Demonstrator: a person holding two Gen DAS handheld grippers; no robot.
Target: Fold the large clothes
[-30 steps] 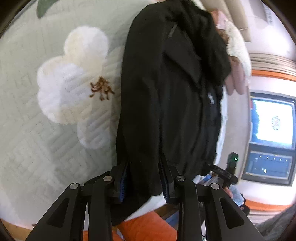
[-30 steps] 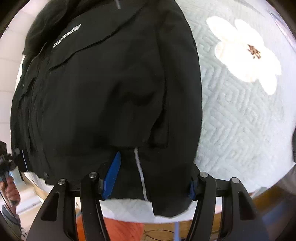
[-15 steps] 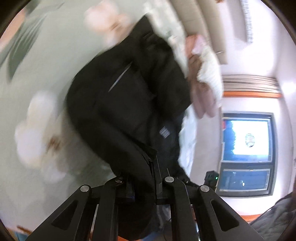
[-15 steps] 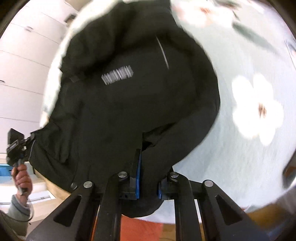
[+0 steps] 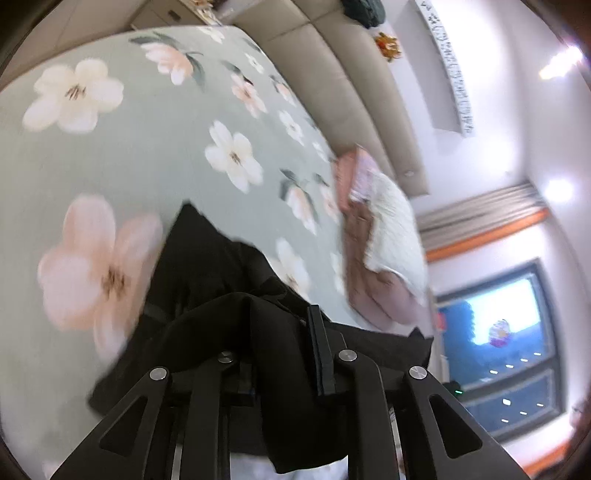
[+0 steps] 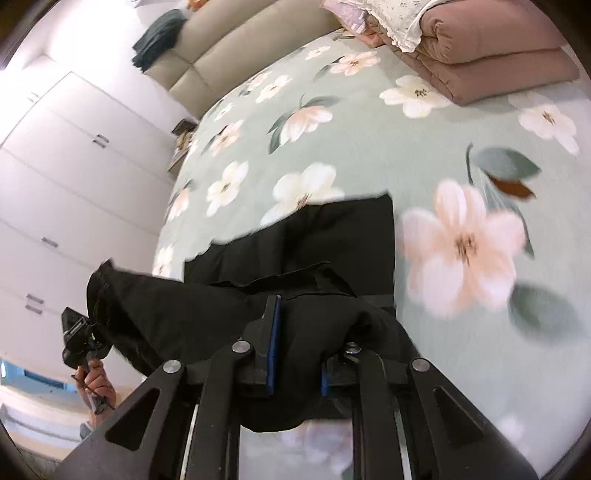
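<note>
A black jacket (image 5: 207,280) lies on the flowered bed cover (image 5: 147,147), its near edge lifted and bunched. My left gripper (image 5: 280,354) has that fabric between its fingers; its jaws are opening slightly but the pads still pinch the cloth. In the right wrist view the jacket (image 6: 332,236) hangs from my right gripper (image 6: 297,347), whose blue pads clamp a thick fold while its jaws also ease open. At the left of that view, the left gripper (image 6: 79,339) and the hand (image 6: 94,380) holding it carry the jacket's other corner.
A folded pink quilt (image 6: 498,48) with a white lace cover (image 5: 391,221) sits at the bed's far side. Behind it runs a beige padded headboard (image 5: 332,74) with a dark cloth (image 6: 159,33) on top. White wardrobes (image 6: 74,166) and a window (image 5: 498,332) flank the bed.
Both grippers closed on the jacket's hem and rose, carrying it forward over the jacket. The views swung from looking down at the garment to looking across the bed.
</note>
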